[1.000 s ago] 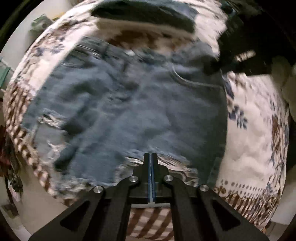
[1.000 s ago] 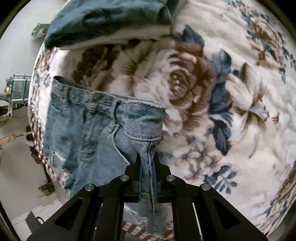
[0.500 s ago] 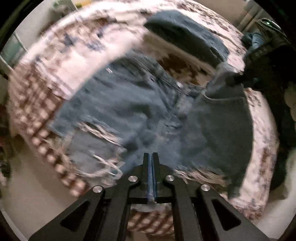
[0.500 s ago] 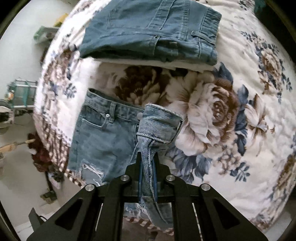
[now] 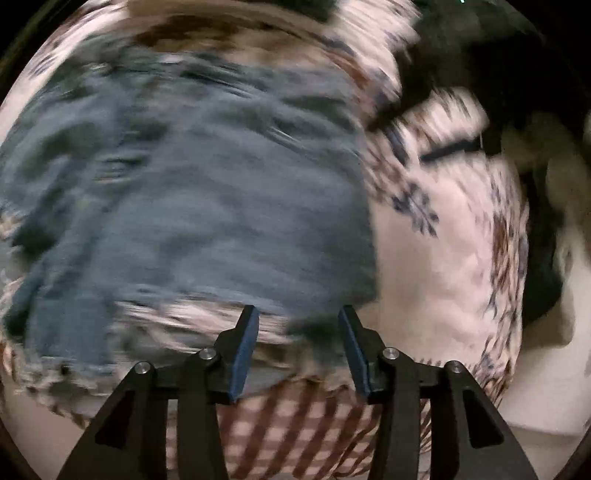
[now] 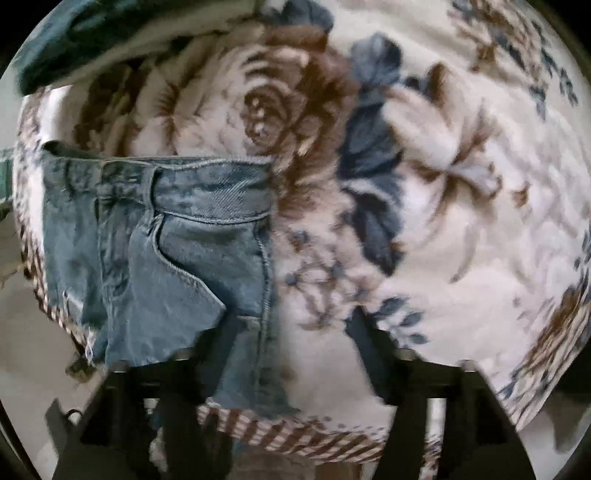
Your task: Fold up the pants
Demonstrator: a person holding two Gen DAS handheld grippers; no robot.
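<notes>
A pair of blue denim shorts (image 6: 177, 243) lies folded in half on the floral blanket (image 6: 461, 184), waistband away from me, frayed hems near the bed's front edge. In the blurred left wrist view the shorts (image 5: 207, 192) fill the left and middle. My left gripper (image 5: 297, 325) is open and empty, just above the frayed hem. My right gripper (image 6: 291, 328) is open and empty, its left finger over the shorts' lower right corner.
A stack of folded dark jeans on a white garment (image 6: 103, 33) sits at the back left of the bed. The blanket's checked border (image 5: 295, 424) hangs over the near edge. Floor (image 6: 33, 350) lies beyond on the left.
Both grippers opened and let go of the shorts. The raised right half has dropped over the left half, so the shorts now lie folded flat. Both cameras are moving.
</notes>
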